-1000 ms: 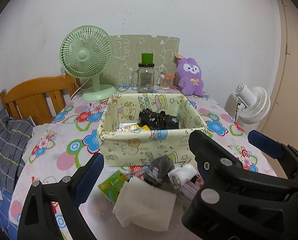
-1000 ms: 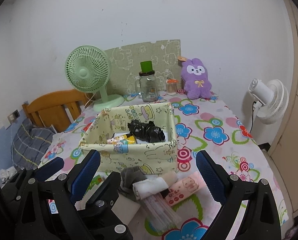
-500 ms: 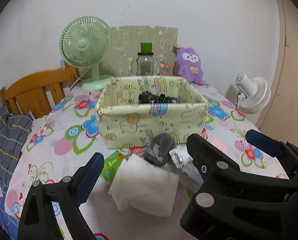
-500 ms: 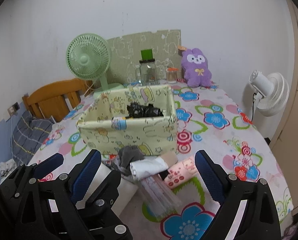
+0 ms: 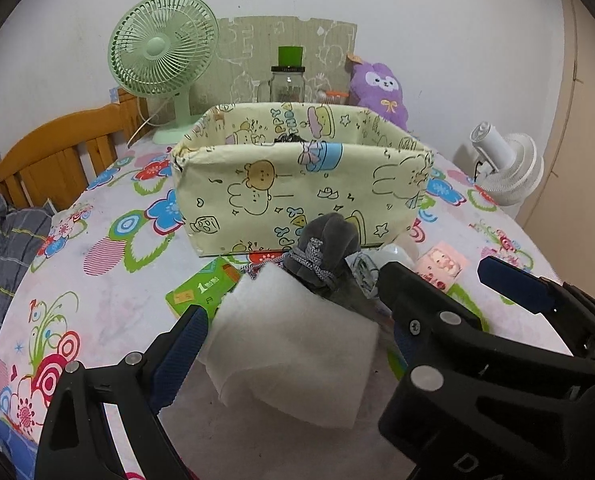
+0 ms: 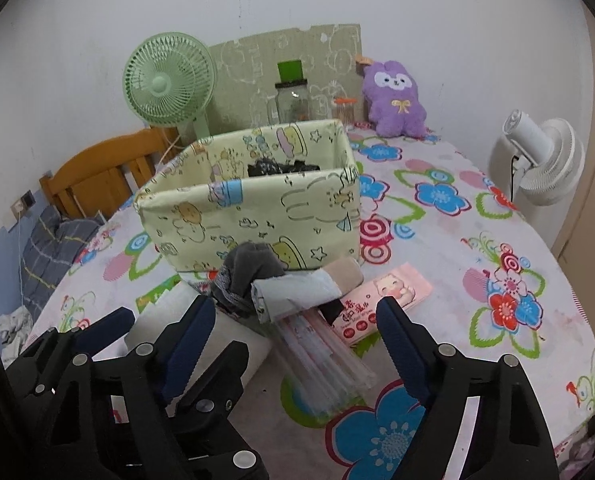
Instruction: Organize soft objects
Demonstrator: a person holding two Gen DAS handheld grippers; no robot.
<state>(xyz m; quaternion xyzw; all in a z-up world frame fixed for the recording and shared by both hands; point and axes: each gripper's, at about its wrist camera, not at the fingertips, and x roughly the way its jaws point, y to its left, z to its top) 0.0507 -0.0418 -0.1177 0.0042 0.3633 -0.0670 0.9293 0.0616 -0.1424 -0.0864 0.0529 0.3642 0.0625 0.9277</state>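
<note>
While the pale yellow fabric box printed with cartoon animals (image 6: 257,208) already holds something black and crumpled, most of the sorting looks still to do: a dark grey bunched sock (image 5: 329,248), a white folded cloth pad (image 5: 293,344), a rolled white cloth (image 6: 297,292) and a beige roll (image 6: 343,274) lie in a heap on the flowered tablecloth (image 6: 457,248), just in front of the box's near wall. Mixed into the heap are a pink tissue packet (image 6: 381,300), a clear bundle of straws (image 6: 325,352) and a green packet (image 5: 201,288) (none obviously soft goods). The left gripper (image 5: 293,344) has its jaws apart around the white pad, not pressing it as far as I can see. The right gripper (image 6: 293,324) is closing, jaws still wide, with the straws and rolled cloth between them, untouched. Room is tight: the two grippers crowd side by side, the box wall stands close ahead, while open cloth lies to the right before the table edge.
</note>
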